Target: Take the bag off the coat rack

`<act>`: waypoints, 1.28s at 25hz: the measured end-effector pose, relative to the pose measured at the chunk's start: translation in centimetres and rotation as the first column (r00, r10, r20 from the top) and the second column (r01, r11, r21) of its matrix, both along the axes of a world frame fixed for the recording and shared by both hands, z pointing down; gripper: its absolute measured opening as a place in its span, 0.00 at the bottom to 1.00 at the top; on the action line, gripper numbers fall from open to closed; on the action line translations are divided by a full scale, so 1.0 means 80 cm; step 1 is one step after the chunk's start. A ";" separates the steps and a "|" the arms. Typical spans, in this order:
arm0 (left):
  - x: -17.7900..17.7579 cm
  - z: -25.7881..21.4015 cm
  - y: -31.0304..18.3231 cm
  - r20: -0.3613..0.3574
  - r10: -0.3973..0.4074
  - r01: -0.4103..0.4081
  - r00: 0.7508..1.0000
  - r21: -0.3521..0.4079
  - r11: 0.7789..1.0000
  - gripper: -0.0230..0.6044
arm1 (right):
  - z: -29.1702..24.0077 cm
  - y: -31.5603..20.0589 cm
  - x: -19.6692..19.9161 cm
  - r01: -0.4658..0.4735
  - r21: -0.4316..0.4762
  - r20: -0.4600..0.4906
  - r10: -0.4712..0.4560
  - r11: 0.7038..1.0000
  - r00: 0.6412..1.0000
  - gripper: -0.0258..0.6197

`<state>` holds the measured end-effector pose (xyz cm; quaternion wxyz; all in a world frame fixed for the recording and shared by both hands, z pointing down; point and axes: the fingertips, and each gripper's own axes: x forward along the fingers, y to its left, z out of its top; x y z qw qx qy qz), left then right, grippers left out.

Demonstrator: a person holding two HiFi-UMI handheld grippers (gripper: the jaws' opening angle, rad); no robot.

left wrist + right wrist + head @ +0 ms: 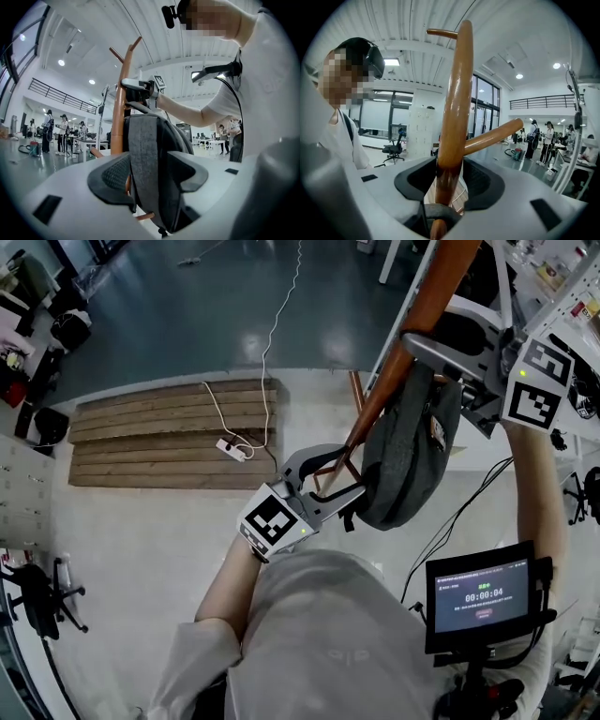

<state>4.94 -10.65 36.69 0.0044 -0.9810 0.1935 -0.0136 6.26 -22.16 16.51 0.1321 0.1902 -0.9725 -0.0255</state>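
Left gripper (154,174) is clamped on the grey bag (150,140). The bag's narrow edge fills the whole gap between the fingers, with one pad (110,176) against its grey side and the other on its dark side. Most of the bag rises above and beyond the fingertips, hanging against the coat rack (427,306). A sliver of the orange pole (457,93) shows just behind that first pad.

Up top, the right gripper (450,180) stands with its fingers spread wide, straddling the pole. The wood runs upright through the gap, nearer one pad and clear of the other, so nothing is squeezed. A peg (492,136) branches off just beyond the fingertips. Right below those fingers, a dark grey loop (436,213) wraps the pole.

In the head view the bag hangs directly under the right gripper's fingers, its lower edge caught between the left gripper's.
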 end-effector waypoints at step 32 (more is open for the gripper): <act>0.027 -0.001 -0.028 0.019 -0.152 0.147 0.988 0.163 0.976 0.48 | 0.015 -0.010 0.005 -0.063 -0.108 -0.047 0.058 0.992 0.997 0.30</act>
